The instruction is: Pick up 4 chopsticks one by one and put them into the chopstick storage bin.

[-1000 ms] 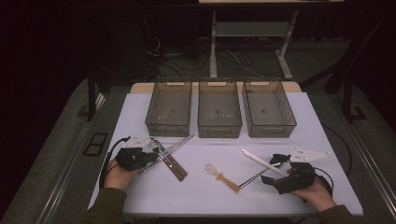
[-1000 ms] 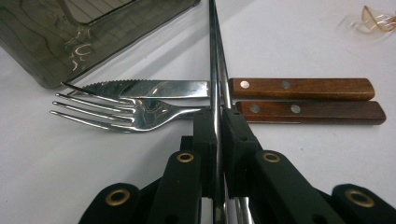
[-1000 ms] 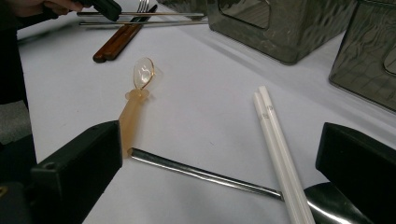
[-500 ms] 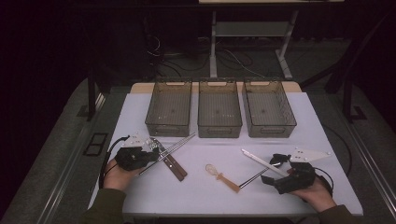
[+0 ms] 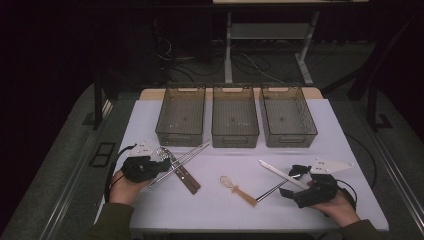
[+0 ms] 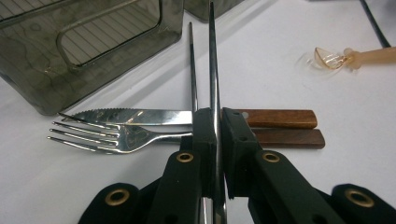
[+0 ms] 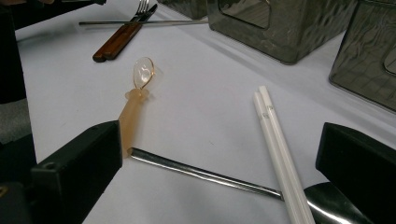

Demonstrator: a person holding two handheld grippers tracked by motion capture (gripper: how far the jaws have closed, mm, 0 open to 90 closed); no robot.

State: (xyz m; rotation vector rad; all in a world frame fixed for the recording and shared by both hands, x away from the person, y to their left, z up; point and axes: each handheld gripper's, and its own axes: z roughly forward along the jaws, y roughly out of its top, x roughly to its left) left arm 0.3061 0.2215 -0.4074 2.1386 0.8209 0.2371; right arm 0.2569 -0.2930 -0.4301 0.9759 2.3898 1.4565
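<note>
Left gripper (image 5: 161, 166): its jaws are pinched tight on a pair of metal chopsticks (image 6: 212, 70); in the left gripper view one thin rod runs straight up between the pads and a second lies close beside it.
Metal chopsticks: they cross over the fork (image 6: 112, 136) and the knife (image 6: 140, 116), and their far ends point toward the left bin (image 5: 182, 114).
Fork and knife: they lie side by side on the white table (image 5: 220, 210), both with brown wooden handles, near the front wall of the left bin.
Right gripper (image 5: 295, 171): its jaws stand wide apart with nothing gripped.
Between the right jaws: a metal spoon (image 7: 205, 175) lies on the table, with two white chopsticks (image 7: 278, 140) across its neck.
Small spoon (image 5: 239, 188): clear bowl, tan handle, in the middle of the table between the two hands.
Bins: three grey ones in a row at the far side, the middle bin (image 5: 235, 115) and right bin (image 5: 287, 115) next to the left one.
</note>
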